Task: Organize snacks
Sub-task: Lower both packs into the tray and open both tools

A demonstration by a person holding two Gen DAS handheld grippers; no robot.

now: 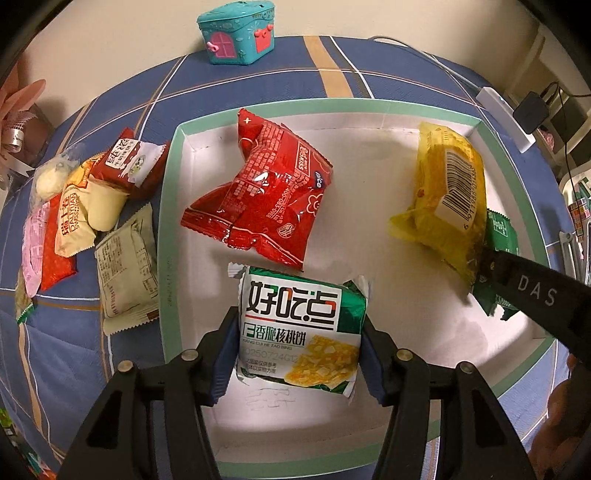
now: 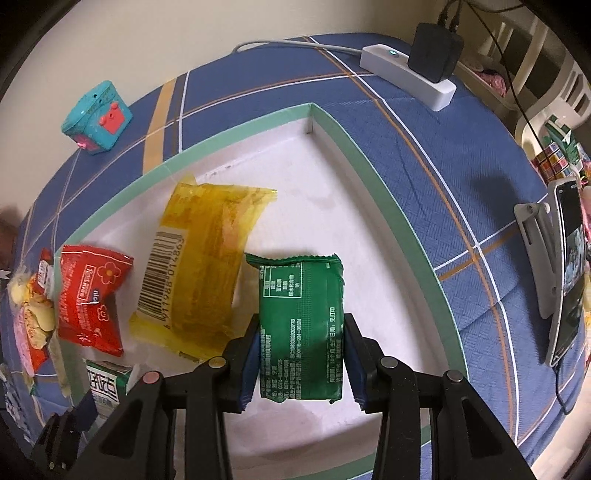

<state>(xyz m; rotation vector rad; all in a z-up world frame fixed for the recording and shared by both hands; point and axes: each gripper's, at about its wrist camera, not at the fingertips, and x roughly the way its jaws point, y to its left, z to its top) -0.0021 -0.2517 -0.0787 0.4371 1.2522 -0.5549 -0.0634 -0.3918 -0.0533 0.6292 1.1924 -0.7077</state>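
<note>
Four snack packets lie inside or over the white tray with its pale green rim, and more wait outside it. At the left edge of the left wrist view, on the blue checked cloth, a loose heap of snacks overlaps: a pink packet, a red one, a cream one with red lettering, a clear bag with pale contents, a dark red packet, and a beige packet lying just beside the tray's outer wall. Upper centre, at the cloth's far edge, stands a teal house-shaped tin.

Inside the tray, left of centre, the red packet lies crumpled and glossy, printed side up. Below it, at lower centre, the left gripper pinches a white and green biscuit packet by its two sides; the wrapper bears large black characters, a green band and a picture of yellow biscuits, and it sits over the tray floor. To the right, a translucent yellow packet lies with its barcode label up, near the tray's right wall.

In the right wrist view, the same yellow packet is left of centre. Just beside it, at lower centre, the right gripper clamps a dark green packet by its sides, its back with white small print facing the camera, upright over the tray floor. At upper right a white power strip with a black plug rests on the cloth.
</note>
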